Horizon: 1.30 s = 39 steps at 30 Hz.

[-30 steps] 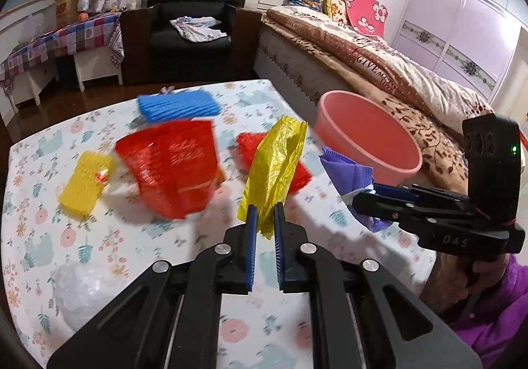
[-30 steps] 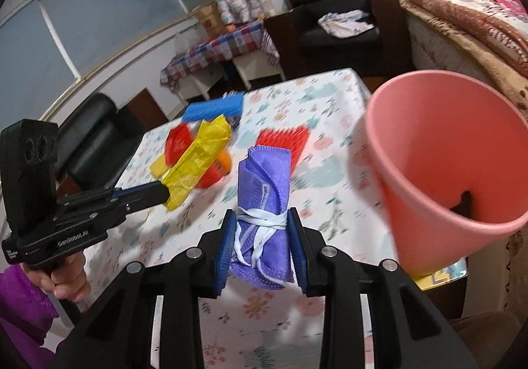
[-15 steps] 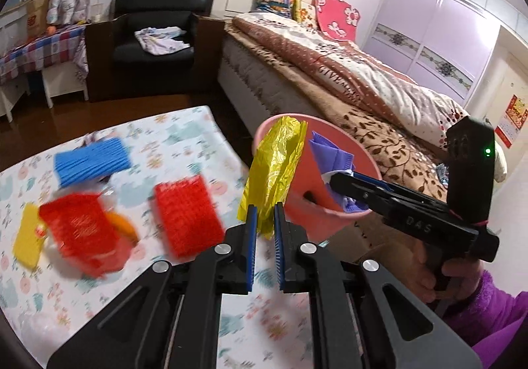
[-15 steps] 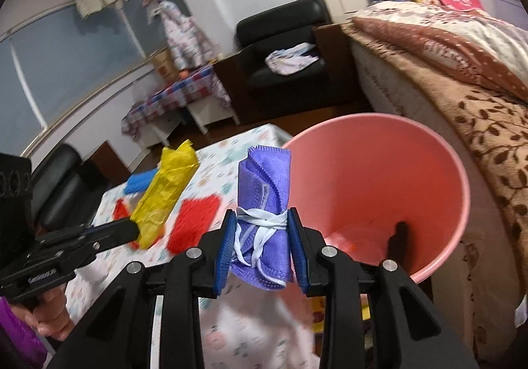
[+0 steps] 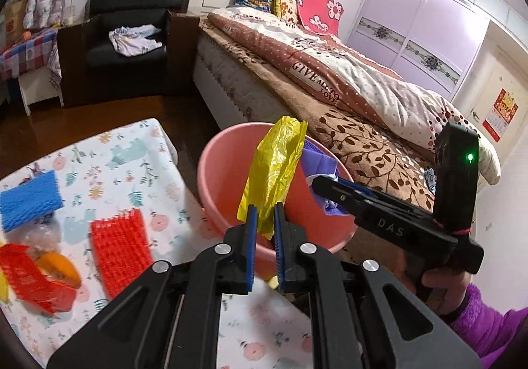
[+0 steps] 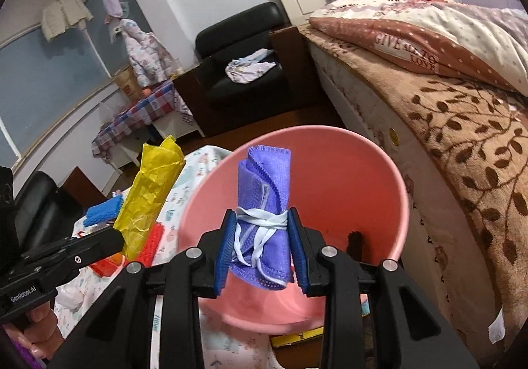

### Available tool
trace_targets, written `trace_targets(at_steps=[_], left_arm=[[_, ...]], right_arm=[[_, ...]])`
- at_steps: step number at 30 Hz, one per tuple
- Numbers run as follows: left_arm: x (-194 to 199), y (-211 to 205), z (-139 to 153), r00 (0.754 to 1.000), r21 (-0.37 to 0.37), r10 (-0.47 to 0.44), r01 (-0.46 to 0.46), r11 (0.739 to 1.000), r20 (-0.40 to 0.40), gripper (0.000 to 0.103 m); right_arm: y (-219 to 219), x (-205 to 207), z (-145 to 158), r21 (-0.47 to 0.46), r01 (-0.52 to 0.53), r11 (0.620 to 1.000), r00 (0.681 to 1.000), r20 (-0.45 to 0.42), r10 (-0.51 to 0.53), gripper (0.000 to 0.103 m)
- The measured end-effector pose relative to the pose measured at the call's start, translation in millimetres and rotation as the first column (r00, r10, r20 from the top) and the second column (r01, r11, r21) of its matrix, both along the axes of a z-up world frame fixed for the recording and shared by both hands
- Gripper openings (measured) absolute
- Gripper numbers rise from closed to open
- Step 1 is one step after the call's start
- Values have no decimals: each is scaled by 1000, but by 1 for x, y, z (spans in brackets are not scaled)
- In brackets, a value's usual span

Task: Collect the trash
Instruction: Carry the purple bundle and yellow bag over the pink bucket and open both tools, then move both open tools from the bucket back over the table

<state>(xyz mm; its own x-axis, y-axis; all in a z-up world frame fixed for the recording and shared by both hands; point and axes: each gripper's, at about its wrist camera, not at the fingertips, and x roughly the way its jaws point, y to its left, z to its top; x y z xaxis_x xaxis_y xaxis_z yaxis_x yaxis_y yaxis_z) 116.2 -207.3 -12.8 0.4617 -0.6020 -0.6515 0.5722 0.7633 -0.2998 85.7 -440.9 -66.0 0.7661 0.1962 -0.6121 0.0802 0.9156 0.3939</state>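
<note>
A: What has the left gripper [image 5: 263, 230] got?

B: Its blue pads are pinched nearly together on the lower end of a crumpled yellow plastic bag [image 5: 273, 171], which stands up from the jaws in front of the pink bucket [image 5: 217, 181], over its near rim.

A: And the right gripper [image 6: 260, 248]?

B: Clamped at a moderate width on a rolled purple face mask [image 6: 264, 200], its white ear loops wound round the middle. In the right wrist view the mask hangs above the bucket's open mouth. The left wrist view shows that gripper coming in from the right, with a hand [image 5: 439, 283] in a purple sleeve [image 5: 488, 336] on its grip.

A: Where does the bucket stand?

B: Just beside the edge of the surface [image 5: 125, 151], which has a floral cloth, and between it and the bed [image 5: 363, 98].

A: Anything left on the surface?

B: A red ridged pad [image 5: 120, 250] nearest the bucket, a blue one [image 5: 29, 200] farther back, and a red net wrapper [image 5: 29, 280] with something orange [image 5: 59, 265] in it at the left edge. A black armchair [image 5: 132, 25] with a cloth on its seat stands beyond.
</note>
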Motion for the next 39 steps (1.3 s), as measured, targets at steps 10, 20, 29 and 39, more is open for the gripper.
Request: trace_targets(at_steps=[10,20,29,39], left_arm=[[20,-23,-20,997,12,25,-24,1000,-75,10],[30,-27,-32,993,37,59,-55,998,-100,10],[32,-28,-32,991,35,84,-81,996,-106,19],[31,-24,-28,990,15,88,-86,996,-111,46]], right_arm=[[-12,12,-17,-16,50,999,997,-54,-51,31],[-13,13,-28,-14,74,997,994,-81,-75,32],[-14,13,-29,-15,76,997,994,-75,-77,32],[-14,13,-24,-23,74,997,996,-49,-75,48]])
